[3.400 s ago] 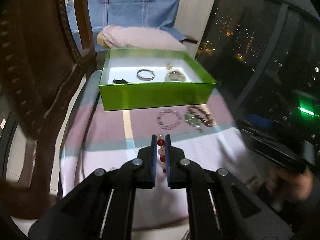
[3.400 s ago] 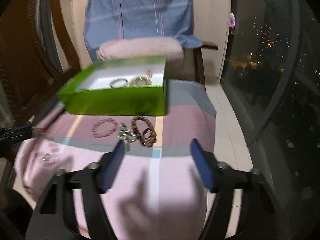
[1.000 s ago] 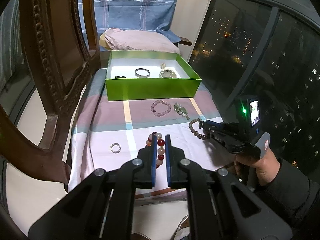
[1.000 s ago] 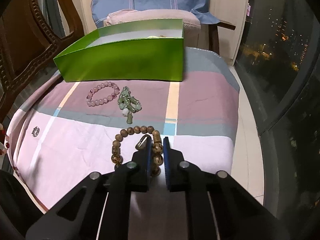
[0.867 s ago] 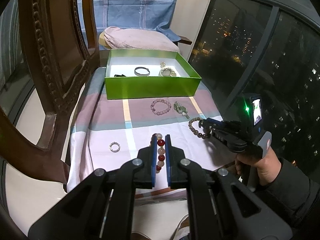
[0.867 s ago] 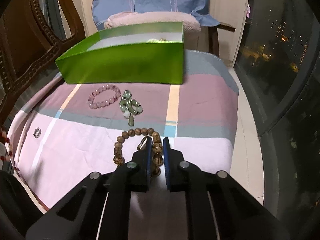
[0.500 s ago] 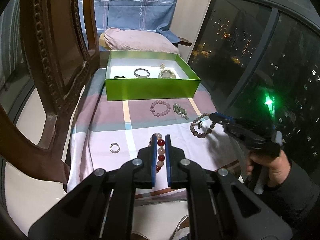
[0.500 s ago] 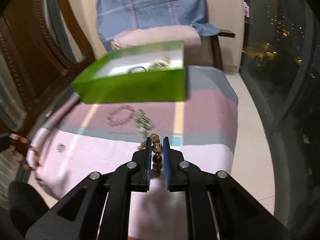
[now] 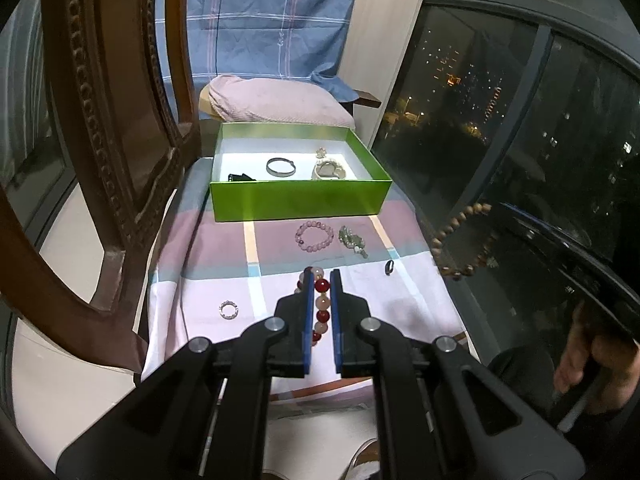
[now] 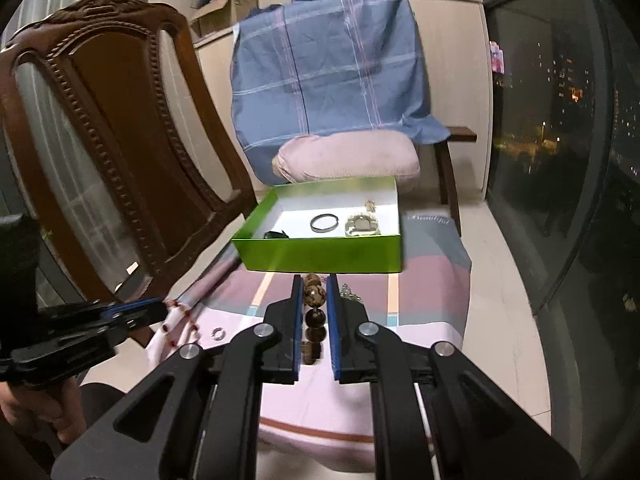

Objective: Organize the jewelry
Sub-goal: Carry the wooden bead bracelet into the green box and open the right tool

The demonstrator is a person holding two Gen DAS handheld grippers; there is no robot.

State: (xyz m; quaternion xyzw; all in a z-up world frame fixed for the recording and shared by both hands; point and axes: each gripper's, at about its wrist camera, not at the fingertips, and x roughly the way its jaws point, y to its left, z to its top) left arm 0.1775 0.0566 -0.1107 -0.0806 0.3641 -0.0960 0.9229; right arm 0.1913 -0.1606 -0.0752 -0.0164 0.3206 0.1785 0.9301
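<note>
My left gripper (image 9: 321, 276) is shut on a red and pink bead bracelet (image 9: 321, 300), held above the near part of the striped cloth (image 9: 208, 248). My right gripper (image 10: 312, 280) is shut on a brown wooden bead bracelet (image 10: 313, 312), which hangs in the air at the cloth's right edge (image 9: 460, 236). Farther back stands the green box (image 9: 300, 200) with a metal bangle (image 9: 281, 167), a pale heart piece (image 9: 329, 170) and a dark item (image 9: 240, 177) inside. A pink bead bracelet (image 9: 315, 236), a green charm (image 9: 353, 240), a small ring (image 9: 229, 310) and a dark ring (image 9: 389, 268) lie on the cloth.
A carved wooden chair back (image 9: 100, 120) rises close on the left. Behind the box are a pink cushion (image 9: 272, 100) and a chair draped in blue plaid fabric (image 10: 332, 72). Dark window glass (image 9: 520, 120) runs along the right. A hand (image 9: 580, 352) grips the right tool.
My right gripper has risen with the brown bracelet, lifting it off the cloth. A small dark ring stays where it lay. The left gripper has kept still with its bracelet.
</note>
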